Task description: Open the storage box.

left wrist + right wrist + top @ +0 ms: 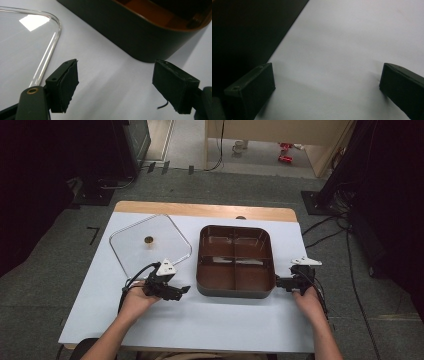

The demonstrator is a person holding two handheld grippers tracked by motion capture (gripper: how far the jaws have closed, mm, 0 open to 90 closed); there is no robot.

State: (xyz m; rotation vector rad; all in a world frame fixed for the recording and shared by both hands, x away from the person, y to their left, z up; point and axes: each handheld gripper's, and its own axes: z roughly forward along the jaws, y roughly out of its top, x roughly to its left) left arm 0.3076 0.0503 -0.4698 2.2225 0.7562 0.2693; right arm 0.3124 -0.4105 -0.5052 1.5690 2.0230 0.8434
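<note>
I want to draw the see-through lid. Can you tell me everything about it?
The clear lid is a flat square with rounded corners and a thicker raised rim, probably glass or clear plastic. A small round brass-coloured knob sits at its middle. It lies flat on the white table sheet, turned a bit like a diamond, left of the dark box. Nothing grips it; the left gripper is open beside its near corner.

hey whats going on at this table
A person holds a gripper in each hand beside a dark four-compartment tray. The left gripper, jaws open and holding nothing, sits between the tray and a clear lid lying flat. The right gripper, also open, is at the tray's other side.
</note>
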